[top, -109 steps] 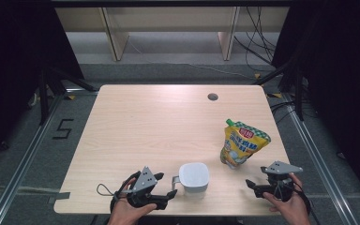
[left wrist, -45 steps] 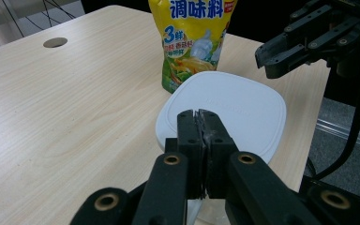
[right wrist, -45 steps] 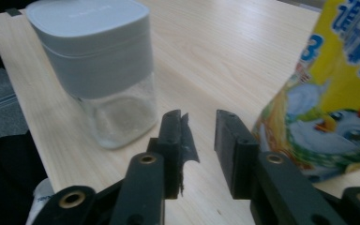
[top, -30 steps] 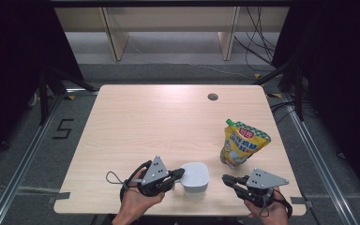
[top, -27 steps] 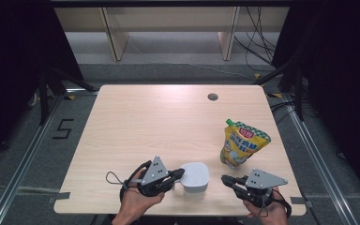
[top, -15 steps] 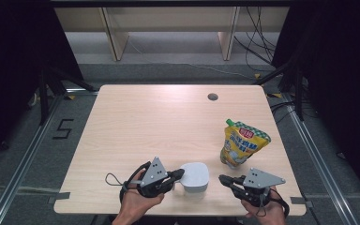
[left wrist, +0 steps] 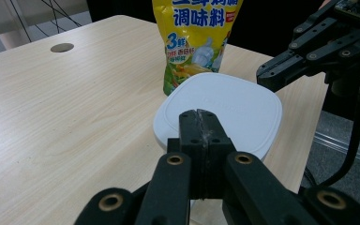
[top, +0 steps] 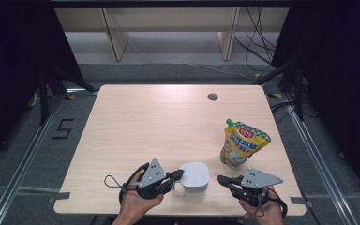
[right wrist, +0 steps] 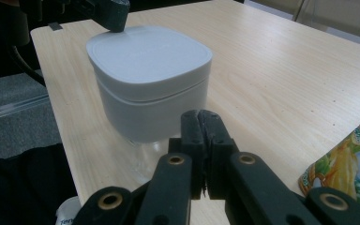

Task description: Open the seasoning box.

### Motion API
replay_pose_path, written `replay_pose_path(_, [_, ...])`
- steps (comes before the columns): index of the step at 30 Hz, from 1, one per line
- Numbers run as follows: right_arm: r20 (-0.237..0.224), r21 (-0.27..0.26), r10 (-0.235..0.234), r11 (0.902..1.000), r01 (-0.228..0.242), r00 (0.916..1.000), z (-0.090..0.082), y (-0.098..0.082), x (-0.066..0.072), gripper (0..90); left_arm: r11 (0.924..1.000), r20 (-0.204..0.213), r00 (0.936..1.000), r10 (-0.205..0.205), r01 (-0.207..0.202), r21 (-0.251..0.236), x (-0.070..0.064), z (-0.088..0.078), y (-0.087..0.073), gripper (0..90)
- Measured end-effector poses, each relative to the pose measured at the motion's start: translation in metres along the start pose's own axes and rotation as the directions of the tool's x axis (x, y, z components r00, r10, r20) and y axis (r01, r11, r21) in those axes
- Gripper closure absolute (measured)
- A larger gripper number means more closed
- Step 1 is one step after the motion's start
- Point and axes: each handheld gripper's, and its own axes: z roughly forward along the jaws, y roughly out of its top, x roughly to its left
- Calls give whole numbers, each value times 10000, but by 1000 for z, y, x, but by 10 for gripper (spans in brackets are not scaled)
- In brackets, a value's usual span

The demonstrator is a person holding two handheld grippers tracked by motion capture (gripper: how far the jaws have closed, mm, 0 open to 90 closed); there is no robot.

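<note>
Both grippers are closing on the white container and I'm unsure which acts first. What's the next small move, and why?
Probably open the left gripper: its jaws are shut at the white container's lid edge, and the right gripper is shut too, short of it. Neither can grasp yet.

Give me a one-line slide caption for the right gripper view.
Shut right gripper faces a white lidded container on the wooden table, the left gripper at its lid.

high view: overhead, facing forward-down on tabletop (top: 168,122) | gripper views: low, close, facing each other (both share white container (left wrist: 225,105)) | pouch (top: 241,143) beyond
</note>
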Motion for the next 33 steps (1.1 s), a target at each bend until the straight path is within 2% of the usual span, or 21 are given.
replay_pose_path(1, [-32, 9, -89, 10000, 89, 10000, 0, 0, 0, 896, 10000, 5, 10000, 21, -21, 3, 0, 0, 0, 891])
replay_pose_path(5, [-10, -27, 119, 9999, -119, 9999, 0, 1, 1, 897, 9999, -60, 10000, -60, 61, 86, 0, -2, -1, 890])
replay_pose_path(7, [-5, -7, -5, 10000, 5, 10000, 0, 1, 0, 898, 10000, -58, 10000, 16, -15, 46, 1, -2, -1, 891])
replay_pose_path(8, [-34, -100, -300, 9995, 300, 9995, 1, 1, -1, 899, 9999, -80, 9999, 100, -100, 28, 1, -2, -1, 891])
replay_pose_path(10, [-14, -13, 100, 9999, -100, 9999, 1, 1, 1, 899, 10000, -79, 9999, 92, -92, 30, 1, -2, -1, 891])
replay_pose_path(11, [-47, -38, 56, 10000, -56, 10000, 1, 1, 1, 899, 9999, -78, 9999, 105, -105, 24, 1, -3, -1, 891])
replay_pose_path(12, [-62, -106, -112, 9999, 111, 9999, 2, 1, 0, 899, 9999, -151, 9998, -110, 110, 25, 0, -3, -2, 891])
replay_pose_path(14, [-68, -86, 23, 10000, -23, 10000, 2, 2, 1, 898, 10000, -129, 9999, -64, 64, 6, 0, -3, -2, 891])
replay_pose_path(18, [-62, -47, -20, 10000, 20, 10000, 3, 2, 2, 899, 10000, -122, 9999, -60, 60, -26, 0, -3, -3, 891])
replay_pose_path(19, [-68, -23, 127, 9999, -128, 9999, 3, 2, 3, 899, 10000, -129, 9999, -29, 29, -20, 0, -4, -3, 891])
replay_pose_path(21, [-77, -59, 57, 10000, -57, 10000, 3, 3, 2, 900, 9998, -119, 9999, -94, 92, -157, 0, -3, -4, 891])
replay_pose_path(27, [-199, -45, -137, 9999, 136, 9997, 3, 5, 1, 900, 9996, -194, 9996, -214, 211, -174, 0, -5, -6, 891])
replay_pose_path(30, [-102, -170, 97, 9998, -98, 9999, 4, 7, 3, 900, 9998, -239, 9996, -141, 139, -108, 1, -6, -6, 891])
replay_pose_path(33, [-211, -176, -48, 9998, 44, 9998, 4, 8, 2, 900, 9994, -249, 9992, -306, 303, -137, 0, -6, -7, 891])
